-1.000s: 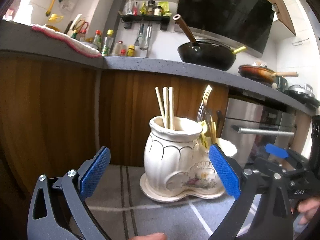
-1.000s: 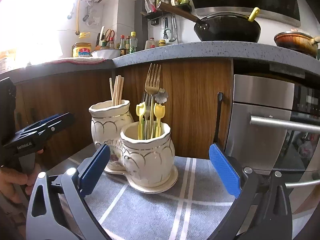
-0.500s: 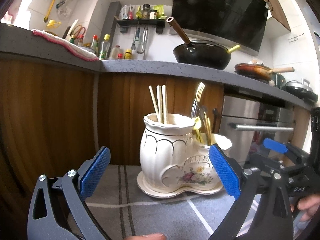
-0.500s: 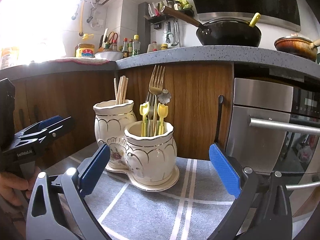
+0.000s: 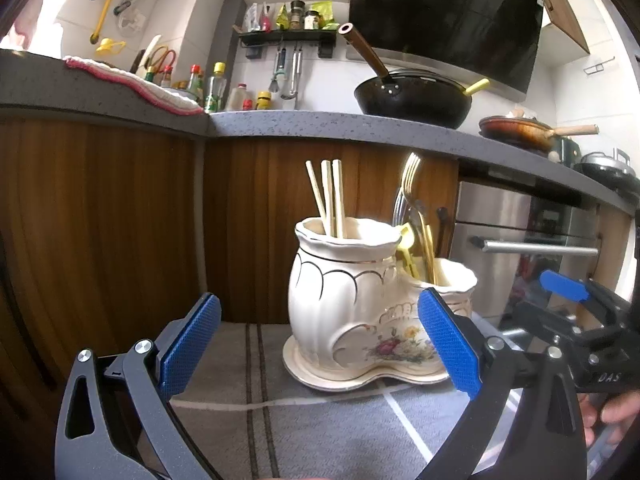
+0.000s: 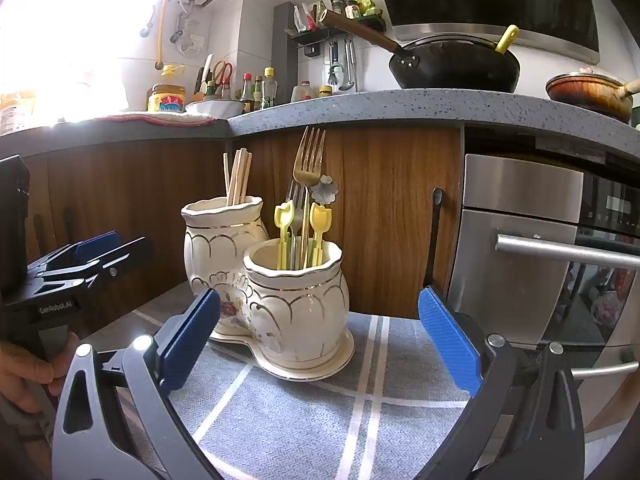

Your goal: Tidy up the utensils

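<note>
A cream ceramic double-pot utensil holder (image 5: 352,308) stands on a grey striped cloth (image 5: 320,432). The taller pot holds wooden chopsticks (image 5: 330,200); the lower pot (image 6: 296,300) holds a gold fork (image 6: 308,164), yellow tulip-topped picks (image 6: 320,220) and other cutlery. My left gripper (image 5: 320,340) is open and empty, just in front of the holder. My right gripper (image 6: 320,336) is open and empty, in front of the lower pot. Each gripper shows in the other's view: the right one (image 5: 568,292), the left one (image 6: 92,252).
Wooden cabinet fronts (image 5: 120,220) stand right behind the holder. A steel oven with a bar handle (image 6: 560,252) is to the right. The grey counter above carries a black wok (image 6: 452,64), a pan (image 6: 588,92) and several bottles (image 5: 200,84).
Both grippers have drifted slightly, so the holder sits a little lower and nearer in both views. Both stay open and empty. The utensils have not moved.
</note>
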`<state>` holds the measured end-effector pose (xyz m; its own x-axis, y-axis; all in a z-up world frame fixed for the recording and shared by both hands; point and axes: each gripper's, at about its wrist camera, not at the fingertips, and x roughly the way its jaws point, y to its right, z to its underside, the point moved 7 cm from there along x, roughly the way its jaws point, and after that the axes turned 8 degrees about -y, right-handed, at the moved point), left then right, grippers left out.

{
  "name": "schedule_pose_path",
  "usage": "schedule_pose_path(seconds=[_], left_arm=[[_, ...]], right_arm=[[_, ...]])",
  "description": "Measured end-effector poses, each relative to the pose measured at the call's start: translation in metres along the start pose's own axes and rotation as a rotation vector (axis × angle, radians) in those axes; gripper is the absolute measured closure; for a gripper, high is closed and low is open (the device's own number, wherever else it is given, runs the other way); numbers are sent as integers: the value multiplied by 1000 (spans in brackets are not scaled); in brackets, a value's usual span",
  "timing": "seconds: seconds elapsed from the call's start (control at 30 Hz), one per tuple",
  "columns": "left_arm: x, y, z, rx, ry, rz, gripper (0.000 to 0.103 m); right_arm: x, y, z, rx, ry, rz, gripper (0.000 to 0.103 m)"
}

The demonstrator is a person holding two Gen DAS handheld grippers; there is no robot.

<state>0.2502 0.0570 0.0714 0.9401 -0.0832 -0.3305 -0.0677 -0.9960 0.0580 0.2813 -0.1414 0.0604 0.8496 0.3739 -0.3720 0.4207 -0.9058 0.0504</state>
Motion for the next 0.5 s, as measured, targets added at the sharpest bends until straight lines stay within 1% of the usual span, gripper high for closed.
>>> schedule_pose_path(seconds=[0.5], left_arm=[[-1, 4, -1, 19, 7, 3, 5]], right_arm=[[1, -1, 0, -8, 3, -4, 5]])
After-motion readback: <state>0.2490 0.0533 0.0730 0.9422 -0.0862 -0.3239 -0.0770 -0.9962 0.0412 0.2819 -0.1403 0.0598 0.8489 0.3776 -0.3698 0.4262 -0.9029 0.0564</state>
